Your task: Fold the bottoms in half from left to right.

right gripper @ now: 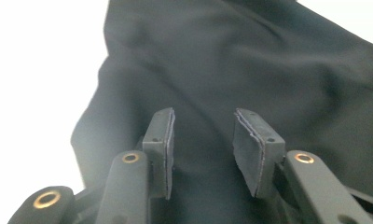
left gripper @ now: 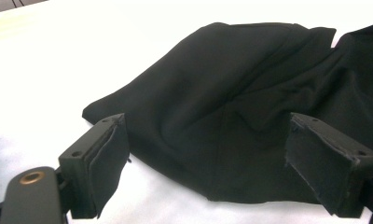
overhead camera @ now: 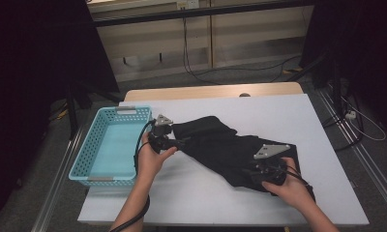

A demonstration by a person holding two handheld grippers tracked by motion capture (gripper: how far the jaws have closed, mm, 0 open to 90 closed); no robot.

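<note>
grippers first, nearest the person: the right gripper (overhead camera: 274,170) sits over the near end of the black garment (overhead camera: 230,147), jaws parted a little with cloth beneath them and nothing pinched. the left gripper (overhead camera: 163,137) stands at the garment's far-left end, jaws spread wide, holding nothing. the garment lies crumpled across the middle of the white surface (overhead camera: 288,111), apparently unfolded, so the work looks barely begun. beyond the left hand, the blue basket (overhead camera: 92,159) stands empty. count: one garment, one basket, two grippers.

A plain black cloth (overhead camera: 230,147) lies on a white table (overhead camera: 288,116) beside a light-blue perforated basket (overhead camera: 87,159).
</note>
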